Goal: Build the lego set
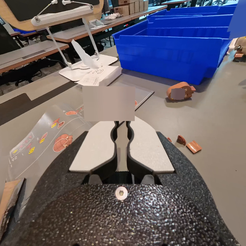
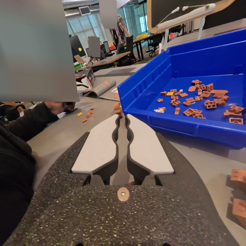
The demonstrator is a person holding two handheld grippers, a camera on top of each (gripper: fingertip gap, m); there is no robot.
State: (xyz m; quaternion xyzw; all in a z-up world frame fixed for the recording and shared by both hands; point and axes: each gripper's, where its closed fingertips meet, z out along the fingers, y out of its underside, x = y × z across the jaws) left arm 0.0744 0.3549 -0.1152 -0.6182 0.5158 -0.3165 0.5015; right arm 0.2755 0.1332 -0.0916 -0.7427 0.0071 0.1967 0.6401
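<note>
1. Left gripper (image 1: pixel 121 121): fingers stand narrowly apart with bare tabletop (image 1: pixel 186 119) visible between them; the tips are hidden by a blurred patch, so nothing can be confirmed in the grasp.
2. Nearest to it: loose brown bricks (image 1: pixel 189 143) just right of the fingers; an open instruction booklet (image 1: pixel 43 138) to the left.
3. Right gripper (image 2: pixel 122 117): fingers narrow, nothing between them.
4. Ahead of its tips, a brown brick assembly (image 2: pixel 117 107) stands beside the blue bin (image 2: pixel 173 126) corner; the bin wall crowds the right, open tabletop lies left.
</note>
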